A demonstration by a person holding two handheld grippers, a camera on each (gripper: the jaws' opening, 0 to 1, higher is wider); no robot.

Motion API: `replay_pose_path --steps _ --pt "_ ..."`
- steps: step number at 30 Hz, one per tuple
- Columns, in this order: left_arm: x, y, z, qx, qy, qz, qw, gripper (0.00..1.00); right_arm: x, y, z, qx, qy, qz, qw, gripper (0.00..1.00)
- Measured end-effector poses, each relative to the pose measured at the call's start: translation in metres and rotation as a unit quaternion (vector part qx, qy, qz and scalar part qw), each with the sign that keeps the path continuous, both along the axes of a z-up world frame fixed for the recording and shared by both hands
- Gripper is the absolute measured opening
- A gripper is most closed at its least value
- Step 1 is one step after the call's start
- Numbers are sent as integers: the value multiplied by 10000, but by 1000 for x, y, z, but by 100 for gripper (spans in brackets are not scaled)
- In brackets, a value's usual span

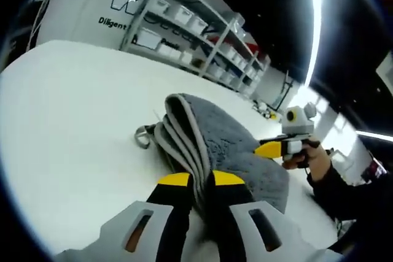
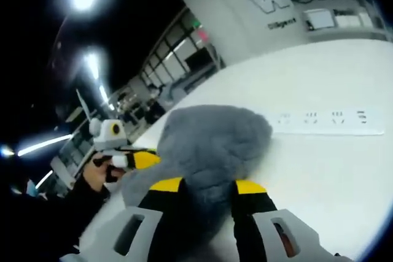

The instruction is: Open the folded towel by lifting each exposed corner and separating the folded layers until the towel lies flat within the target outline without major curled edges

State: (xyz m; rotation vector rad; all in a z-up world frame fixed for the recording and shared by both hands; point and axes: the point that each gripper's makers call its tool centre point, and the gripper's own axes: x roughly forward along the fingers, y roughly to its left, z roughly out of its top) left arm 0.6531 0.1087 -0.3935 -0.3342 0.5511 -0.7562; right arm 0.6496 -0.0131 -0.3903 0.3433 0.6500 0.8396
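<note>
Left gripper view: the grey towel [image 1: 230,148] sat bunched on the white bench [image 1: 67,121], still in folded layers, pale edge trims stacked along the side nearest the camera. The left gripper [image 1: 201,182] had its yellow-tipped fingers [image 1: 175,180] closed in on the towel's near edge, cloth pinched in the narrow gap, so clenched on the towel. That grip probably pinned one end so the layers could be pulled apart from the other end. A small hanging loop [image 1: 142,134] stuck out of the towel on the side away from the other tool. Beyond the towel, the right gripper [image 1: 270,149] met its far edge, a person's hand [image 1: 310,159] behind it. Shelves with bins [image 1: 196,29] stood well behind the towel, along the wall. No target outline was clear on the bench.

Right gripper view: the towel [image 2: 212,145] rose as a fuzzy hump right at the camera, draped between the right gripper's [image 2: 207,186] fingers [image 2: 167,184]. Fingers stood fairly wide, with cloth filling the gap; looked like grasping the towel, though the contact itself was hidden by the pile. The left gripper [image 2: 140,159] touched the towel's other edge, hand [image 2: 95,175] behind it. A white power strip [image 2: 334,121] lay on the bench [image 2: 344,170] just beyond the towel. Judgement: opposite edges were held to spread the folds, and the towel was far from flat.
</note>
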Motion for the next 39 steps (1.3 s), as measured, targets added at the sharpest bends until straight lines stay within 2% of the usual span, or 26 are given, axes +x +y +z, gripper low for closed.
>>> replay_pose_path --steps 1,2,5,12,39 --pt "1 0 0 14 -14 -3 10000 9 -3 1 0 11 19 -7 10000 27" --pt "10 7 2 23 -21 -8 10000 9 -3 1 0 11 19 -6 10000 27" --pt "10 7 1 48 -44 -18 10000 9 -1 0 0 -34 -2 -2 10000 28" --pt "5 6 1 84 -68 -42 9999 9 -2 -1 0 -157 -70 18 9999 29" --pt "-1 3 -1 -19 -56 -1 10000 9 5 -4 0 -153 -116 70 9998 29"
